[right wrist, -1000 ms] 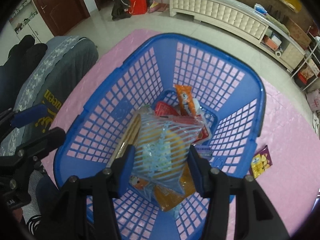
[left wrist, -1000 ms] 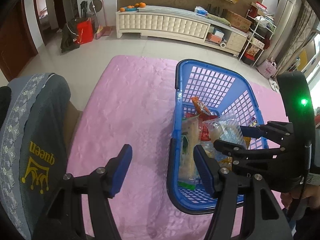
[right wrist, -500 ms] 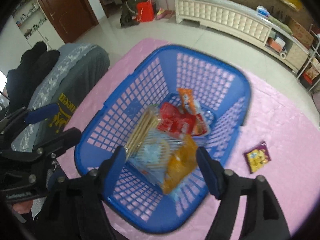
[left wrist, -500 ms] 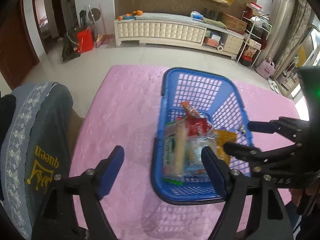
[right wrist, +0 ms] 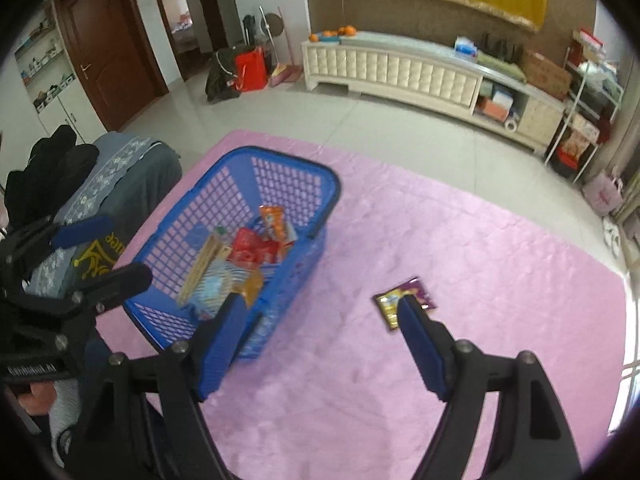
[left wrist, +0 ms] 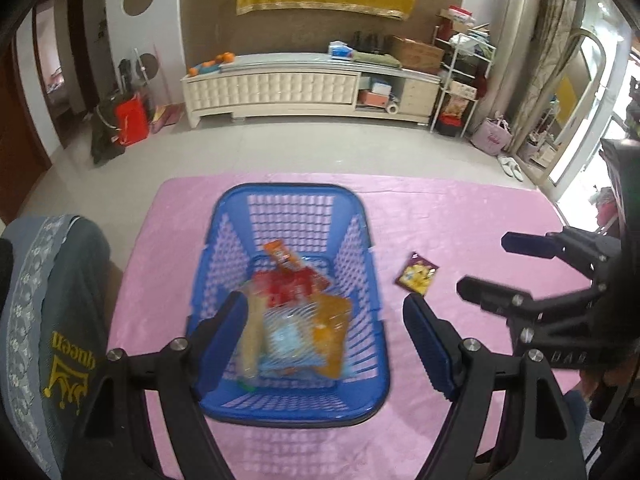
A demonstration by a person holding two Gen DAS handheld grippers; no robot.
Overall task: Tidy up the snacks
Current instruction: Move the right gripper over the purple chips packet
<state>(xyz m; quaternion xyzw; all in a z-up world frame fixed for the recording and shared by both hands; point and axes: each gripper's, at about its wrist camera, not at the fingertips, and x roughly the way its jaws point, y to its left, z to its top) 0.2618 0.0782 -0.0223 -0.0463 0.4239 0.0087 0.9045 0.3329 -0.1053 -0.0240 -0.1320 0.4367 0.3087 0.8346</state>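
Hovering above the pink table (left wrist: pixel 460 216), the left gripper (left wrist: pixel 326 336) has its 2 blue-padded fingers (left wrist: pixel 428 344) spread wide with nothing between them, straddling the near part of the blue basket (left wrist: pixel 288 408) in its own view. Just right of it, the right gripper (right wrist: pixel 320 332) is likewise spread and empty; its left finger overlaps the basket's near corner in its view, its right finger overlaps a corner of the purple and yellow snack packet (right wrist: pixel 404 304). That packet lies flat on the table, just beside the basket's right wall but apart from it. Inside the basket lie several snacks: an orange packet (left wrist: pixel 334 332), a clear blue-striped bag (left wrist: pixel 286 336), a red packet (left wrist: pixel 288 286) and, farthest back, a slim orange packet (left wrist: pixel 280 258). Beyond the table stands a long white cabinet (left wrist: pixel 280 88)
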